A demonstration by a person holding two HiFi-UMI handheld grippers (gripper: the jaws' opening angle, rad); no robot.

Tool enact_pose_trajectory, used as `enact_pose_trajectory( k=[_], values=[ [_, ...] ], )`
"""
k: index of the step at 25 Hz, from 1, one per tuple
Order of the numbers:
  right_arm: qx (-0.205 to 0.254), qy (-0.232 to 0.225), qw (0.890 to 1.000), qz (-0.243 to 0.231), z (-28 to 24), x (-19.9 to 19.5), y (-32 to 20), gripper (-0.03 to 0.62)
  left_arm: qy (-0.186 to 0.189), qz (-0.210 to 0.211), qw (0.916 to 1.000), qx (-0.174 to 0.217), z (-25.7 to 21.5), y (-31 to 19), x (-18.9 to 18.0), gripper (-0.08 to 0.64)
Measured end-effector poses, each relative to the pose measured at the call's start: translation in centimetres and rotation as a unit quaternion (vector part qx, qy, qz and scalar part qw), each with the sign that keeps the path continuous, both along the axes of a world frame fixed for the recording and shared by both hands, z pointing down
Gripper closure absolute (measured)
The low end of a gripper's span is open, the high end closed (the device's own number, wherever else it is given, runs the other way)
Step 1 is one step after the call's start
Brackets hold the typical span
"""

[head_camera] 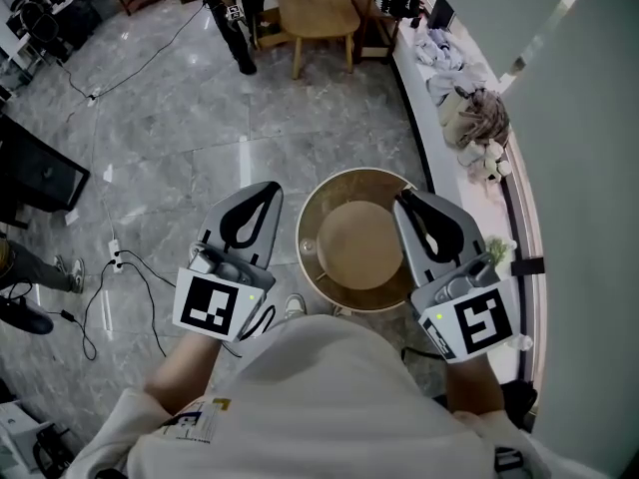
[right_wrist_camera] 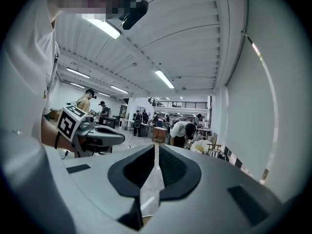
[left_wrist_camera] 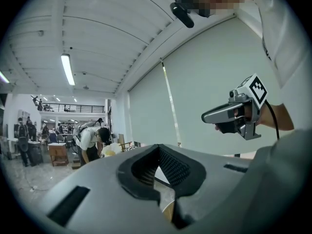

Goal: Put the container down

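Head view shows the container (head_camera: 354, 242), a wide round basin with a tan inside, below and between the two grippers. It seems to stand on the grey floor (head_camera: 200, 118), with a shoe tip (head_camera: 296, 305) at its near edge. The left gripper (head_camera: 266, 192) hangs just to its left, and the right gripper (head_camera: 407, 199) crosses over its right rim. I judge that overlap to be only the higher gripper covering the basin from above, not a grip.

Both grippers have their jaws pressed together on nothing. That fits a container set down, with the grippers lifted clear at chest height and pointing forward.

The left gripper view shows what the head view cannot: its own pads (left_wrist_camera: 170, 167) meet at the tip with nothing between them. A tan sliver low in the gap behind them is probably the basin far below. This view also catches the right gripper (left_wrist_camera: 207, 117) level beside it.

The right gripper view shows the same for its pads (right_wrist_camera: 173, 167), with bare floor in the slit and the left gripper (right_wrist_camera: 119, 139) alongside. Only the head view shows the basin whole.
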State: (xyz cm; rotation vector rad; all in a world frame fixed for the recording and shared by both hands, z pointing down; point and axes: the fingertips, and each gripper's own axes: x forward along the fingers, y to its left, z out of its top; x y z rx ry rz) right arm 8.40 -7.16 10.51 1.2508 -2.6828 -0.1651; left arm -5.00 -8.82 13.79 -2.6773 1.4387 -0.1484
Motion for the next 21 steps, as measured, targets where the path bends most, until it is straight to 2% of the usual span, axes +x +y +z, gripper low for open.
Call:
enact_pose_trajectory(
  k=[16, 21],
  values=[
    [-0.003, -0.001, 1.0, 0.011, -0.16, 0.07, 0.01, 0.565, 0.002, 0.004, 1.0, 0.004, -0.7, 0.34, -0.44, 0.552],
    [0.0, -0.003, 1.0, 0.012, -0.13, -0.58, 0.24, 0.565, 0.004, 0.02, 0.9998, 0.008, -0.62, 0.74, -0.64, 0.552]
  ],
)
